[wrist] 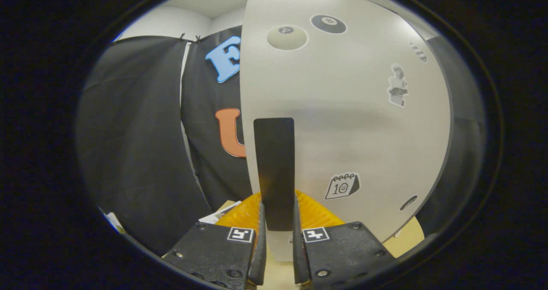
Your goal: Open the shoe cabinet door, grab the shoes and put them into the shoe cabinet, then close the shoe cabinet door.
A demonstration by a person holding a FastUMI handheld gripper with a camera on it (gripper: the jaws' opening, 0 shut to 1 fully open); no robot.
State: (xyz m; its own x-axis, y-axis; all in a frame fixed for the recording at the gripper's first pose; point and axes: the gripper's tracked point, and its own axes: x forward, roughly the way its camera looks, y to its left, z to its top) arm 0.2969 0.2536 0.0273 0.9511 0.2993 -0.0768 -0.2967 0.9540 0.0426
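Your gripper point(277, 221) has both fingers clamped on the dark handle point(274, 170) of the shoe cabinet door point(351, 110), the strip rising straight up between them. The white, sticker-dotted door stands right in front of you, its left edge point(242, 110) just beside the handle. Left of that edge you have open room back to the booth's black cloth wall point(137, 144). Something orange, ribbed point(244, 215) sits low behind the fingers.

Black cloth wall point(141, 144) hung ahead, pale plain room wall point(171, 22) and ceiling above it.
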